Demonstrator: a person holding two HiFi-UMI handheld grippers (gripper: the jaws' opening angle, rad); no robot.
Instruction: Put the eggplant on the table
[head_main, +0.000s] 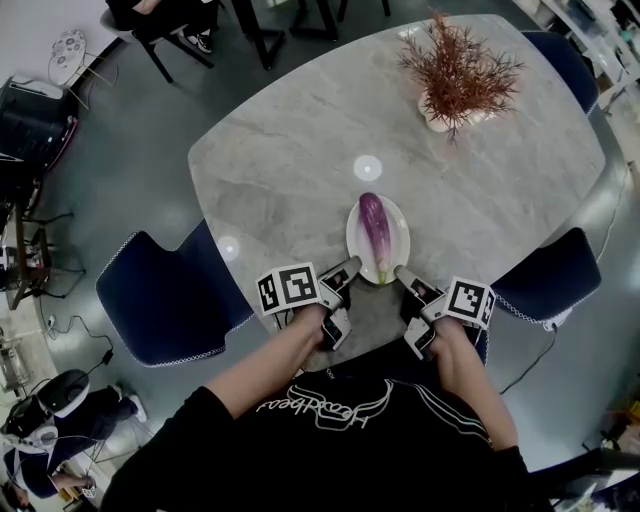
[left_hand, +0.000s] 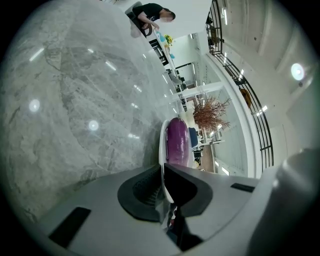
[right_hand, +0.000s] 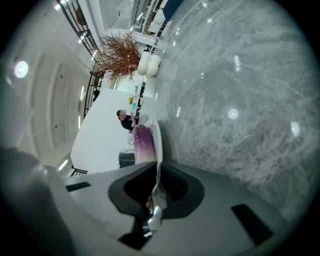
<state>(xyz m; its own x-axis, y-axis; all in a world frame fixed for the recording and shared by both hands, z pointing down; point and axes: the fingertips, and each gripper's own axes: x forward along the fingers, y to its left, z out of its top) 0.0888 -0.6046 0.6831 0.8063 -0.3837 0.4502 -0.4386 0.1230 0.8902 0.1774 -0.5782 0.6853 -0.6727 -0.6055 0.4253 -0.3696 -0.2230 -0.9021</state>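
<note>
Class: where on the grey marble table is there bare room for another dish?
Bare: the wide left half of the grey marble table, beside the white oval plate holding the purple eggplant; also between plate and reddish dried plant. Crowded: the near edge, where left gripper and right gripper clamp the plate's rim.

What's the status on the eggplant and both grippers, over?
Left gripper shut on plate rim, right gripper shut on opposite rim. Plate carries the eggplant, at near edge of table. Nothing in the way; dried plant stands far across.
</note>
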